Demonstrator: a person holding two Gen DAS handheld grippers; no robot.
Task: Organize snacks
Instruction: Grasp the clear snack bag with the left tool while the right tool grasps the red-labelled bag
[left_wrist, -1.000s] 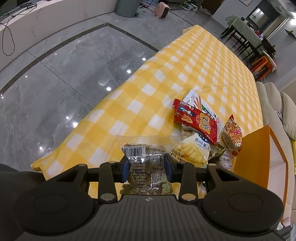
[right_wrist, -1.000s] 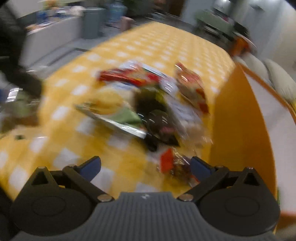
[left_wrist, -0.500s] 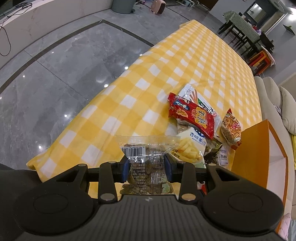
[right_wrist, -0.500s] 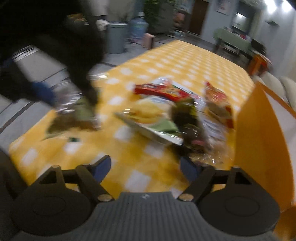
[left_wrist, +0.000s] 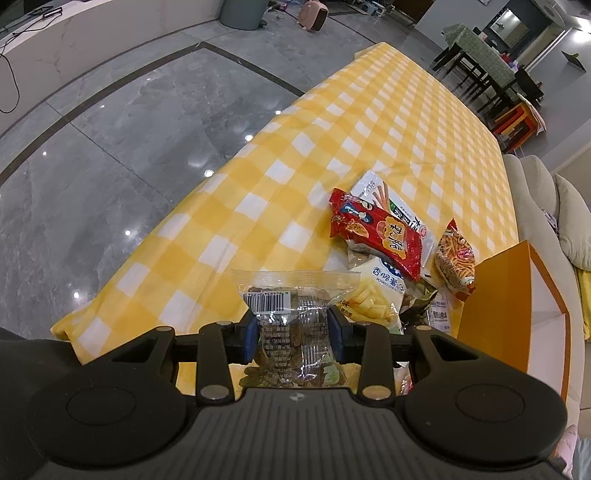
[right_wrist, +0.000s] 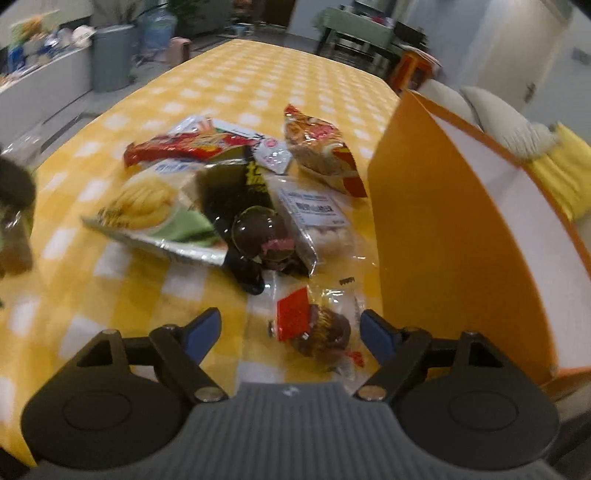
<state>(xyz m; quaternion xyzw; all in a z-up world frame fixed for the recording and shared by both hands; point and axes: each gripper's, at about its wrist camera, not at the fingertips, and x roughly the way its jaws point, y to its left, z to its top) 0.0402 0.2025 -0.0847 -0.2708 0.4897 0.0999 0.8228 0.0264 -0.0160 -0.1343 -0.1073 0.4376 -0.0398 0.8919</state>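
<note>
My left gripper (left_wrist: 291, 328) is shut on a clear packet of brown snacks (left_wrist: 291, 314) and holds it above the near end of the yellow checked table (left_wrist: 332, 122). A pile of snacks lies ahead: a red packet (left_wrist: 376, 232), a potato-chip bag (left_wrist: 373, 295) and an orange noodle-snack bag (left_wrist: 456, 262). My right gripper (right_wrist: 291, 332) is open, low over the table, with a small clear-wrapped brown cake with a red label (right_wrist: 317, 328) between its fingers. The orange box (right_wrist: 443, 221) stands just to its right.
In the right wrist view the pile holds a chip bag (right_wrist: 147, 206), a dark packet (right_wrist: 236, 199), a round dark sweet (right_wrist: 262, 236), a clear white-label pack (right_wrist: 314, 218) and an orange bag (right_wrist: 321, 155). Grey floor (left_wrist: 92, 147) lies left; a sofa (left_wrist: 546, 206) right.
My left gripper has risen and pulled back a little with the packet. My right gripper has moved forward and right, so the small wrapped cake now lies between its open fingers.
</note>
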